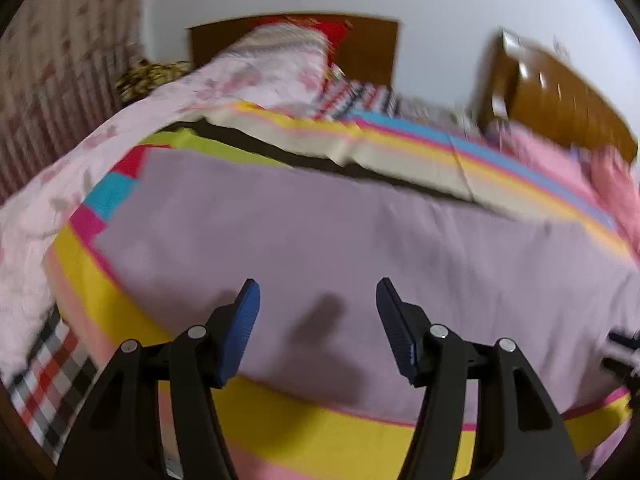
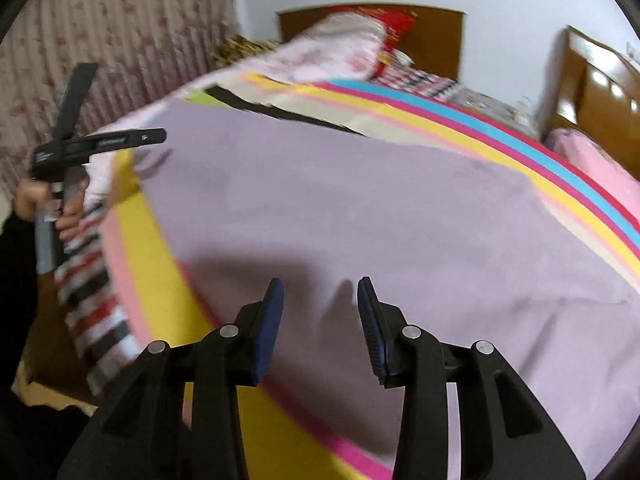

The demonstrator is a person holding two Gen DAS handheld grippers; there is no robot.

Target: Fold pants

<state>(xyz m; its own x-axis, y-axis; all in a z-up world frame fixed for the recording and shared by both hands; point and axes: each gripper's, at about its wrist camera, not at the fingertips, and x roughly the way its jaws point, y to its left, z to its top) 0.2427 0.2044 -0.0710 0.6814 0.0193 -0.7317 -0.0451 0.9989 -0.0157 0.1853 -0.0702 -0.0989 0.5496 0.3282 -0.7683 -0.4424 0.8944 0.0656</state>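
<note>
The lilac pants (image 1: 320,232) lie flat and spread on the striped bed; they also show in the right wrist view (image 2: 360,208). My left gripper (image 1: 318,292) is open and empty, hovering just above the near edge of the pants. My right gripper (image 2: 320,290) is open and empty, also just above the pants near their front edge. The left gripper's body, held in a hand, shows at the left of the right wrist view (image 2: 96,142). A bit of the right gripper shows at the right edge of the left wrist view (image 1: 624,348).
The bed has a striped sheet (image 1: 280,420) of yellow, pink and blue. A pink floral quilt (image 1: 120,140) is piled at the left and back. A wooden headboard (image 1: 368,48) and a wooden cabinet (image 1: 560,92) stand behind. A patterned curtain (image 2: 120,40) hangs at the left.
</note>
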